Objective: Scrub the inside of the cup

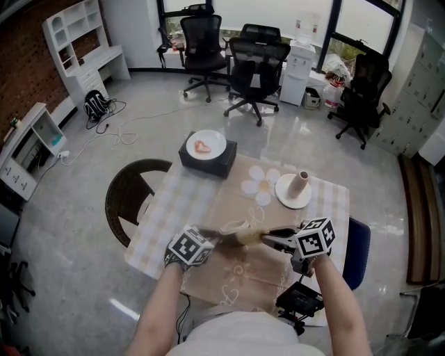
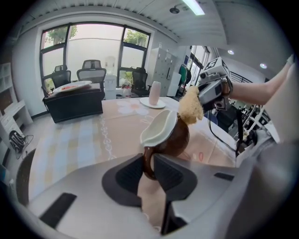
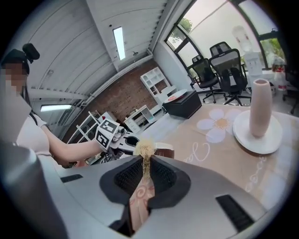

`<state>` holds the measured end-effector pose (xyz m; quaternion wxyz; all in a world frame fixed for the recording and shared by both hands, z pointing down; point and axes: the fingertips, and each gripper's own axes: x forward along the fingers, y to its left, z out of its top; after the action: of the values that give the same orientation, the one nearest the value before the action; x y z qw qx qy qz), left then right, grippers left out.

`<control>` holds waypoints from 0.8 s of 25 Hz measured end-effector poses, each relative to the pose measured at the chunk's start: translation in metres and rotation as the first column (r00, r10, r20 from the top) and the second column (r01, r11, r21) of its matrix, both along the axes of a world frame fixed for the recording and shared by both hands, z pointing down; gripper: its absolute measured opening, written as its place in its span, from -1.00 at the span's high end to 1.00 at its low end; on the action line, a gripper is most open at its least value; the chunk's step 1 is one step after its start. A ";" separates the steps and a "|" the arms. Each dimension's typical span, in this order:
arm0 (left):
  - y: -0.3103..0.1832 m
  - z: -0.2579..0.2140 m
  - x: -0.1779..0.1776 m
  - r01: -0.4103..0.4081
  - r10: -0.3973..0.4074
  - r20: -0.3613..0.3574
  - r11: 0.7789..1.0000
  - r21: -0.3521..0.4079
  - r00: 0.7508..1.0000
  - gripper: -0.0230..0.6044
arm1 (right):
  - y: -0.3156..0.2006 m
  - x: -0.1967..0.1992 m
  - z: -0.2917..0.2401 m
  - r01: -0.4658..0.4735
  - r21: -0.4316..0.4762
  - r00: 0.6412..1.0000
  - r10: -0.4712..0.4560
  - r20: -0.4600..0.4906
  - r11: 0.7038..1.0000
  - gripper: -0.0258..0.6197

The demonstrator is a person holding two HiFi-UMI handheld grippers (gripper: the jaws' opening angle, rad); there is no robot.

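Bright daylight from windows (image 1: 278, 12); fisheye edges dark, warped.

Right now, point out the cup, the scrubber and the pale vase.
cup (image 2: 180, 137), left gripper view, on its brown outer wall.
scrubber (image 3: 145, 148), right gripper view, on the frayed tuft at its tip.
vase (image 3: 260, 109), right gripper view, on the middle of its body.
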<state>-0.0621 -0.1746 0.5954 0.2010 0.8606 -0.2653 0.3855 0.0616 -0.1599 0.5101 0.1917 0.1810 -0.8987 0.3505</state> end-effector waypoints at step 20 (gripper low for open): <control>0.006 0.008 -0.001 -0.097 0.089 0.115 0.993 0.061 0.989 0.70 | 0.032 -0.009 0.017 0.171 -0.056 0.984 -0.174 -0.046 0.984 0.78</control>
<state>-0.0631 -0.1689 0.6039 0.1388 0.8552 -0.2485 0.4331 0.0526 -0.1276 0.5273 0.2489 0.1064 -0.8963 0.3512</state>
